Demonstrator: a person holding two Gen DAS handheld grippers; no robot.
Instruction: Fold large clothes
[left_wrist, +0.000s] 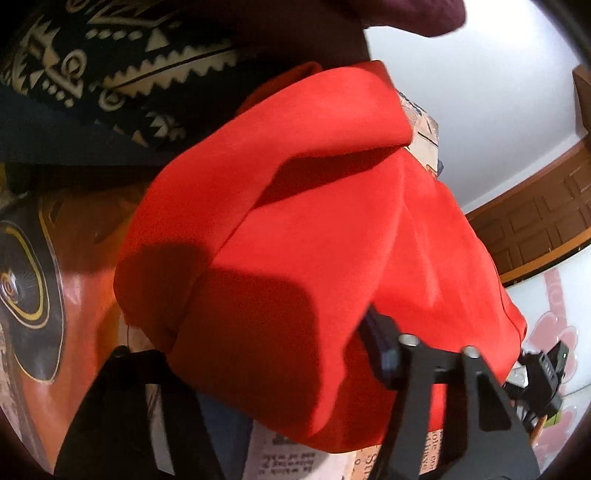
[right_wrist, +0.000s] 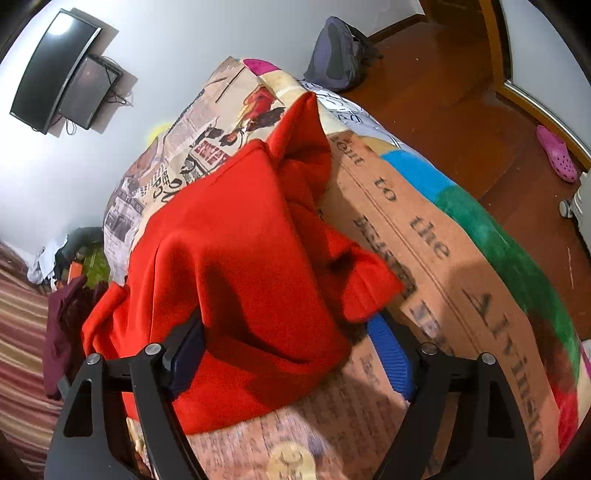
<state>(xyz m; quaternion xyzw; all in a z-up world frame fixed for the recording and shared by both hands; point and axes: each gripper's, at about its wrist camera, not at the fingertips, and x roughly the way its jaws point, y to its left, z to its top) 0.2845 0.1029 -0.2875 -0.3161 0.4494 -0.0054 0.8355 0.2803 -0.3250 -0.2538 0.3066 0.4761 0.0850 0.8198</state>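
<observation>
Right gripper (right_wrist: 291, 369) fingers spread wide around red garment (right_wrist: 236, 258); left gripper (left_wrist: 258, 373) state unclear. Garment bunched on bed (right_wrist: 424, 266), mid-fold; flattening remains.

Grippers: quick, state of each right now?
Left gripper: cannot be told; red garment covers the gap.
Right gripper: open, red garment lying between its fingers.

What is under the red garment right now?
The red garment lies on a newspaper-print blanket, visible around it. Whatever is directly beneath the garment is covered.
</observation>
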